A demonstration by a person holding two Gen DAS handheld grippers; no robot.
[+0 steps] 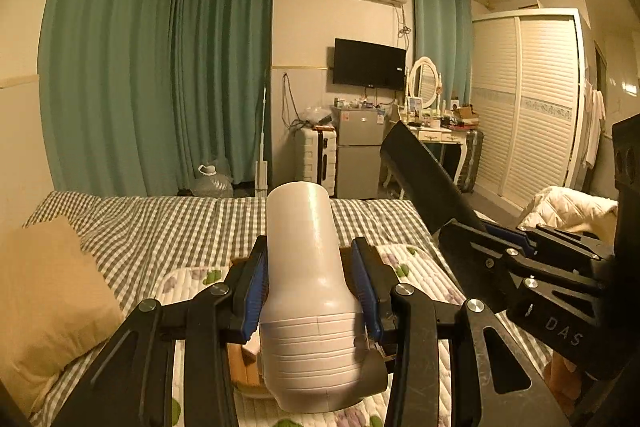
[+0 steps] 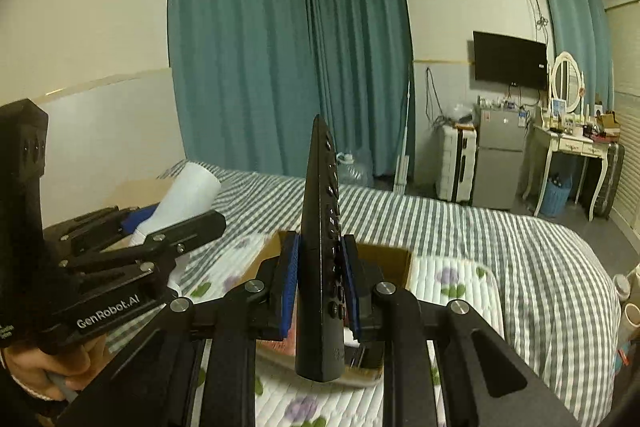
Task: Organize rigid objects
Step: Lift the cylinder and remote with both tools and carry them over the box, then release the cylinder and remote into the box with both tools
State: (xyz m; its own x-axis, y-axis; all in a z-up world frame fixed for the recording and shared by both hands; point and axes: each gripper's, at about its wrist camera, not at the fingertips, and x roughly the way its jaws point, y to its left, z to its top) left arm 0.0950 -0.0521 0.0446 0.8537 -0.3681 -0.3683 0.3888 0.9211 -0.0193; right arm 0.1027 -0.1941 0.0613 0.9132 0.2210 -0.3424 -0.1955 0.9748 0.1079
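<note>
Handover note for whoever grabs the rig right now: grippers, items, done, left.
Left gripper: shut on the white plastic bottle-shaped container, lifted above the bed.
Right gripper: shut on the slim black remote control, pointing up and away.
Brown cardboard box sits on the floral quilted mat, below the grippers.
Done: both items are picked up.
Left: probably place both; the box looks like the likely spot.
</note>
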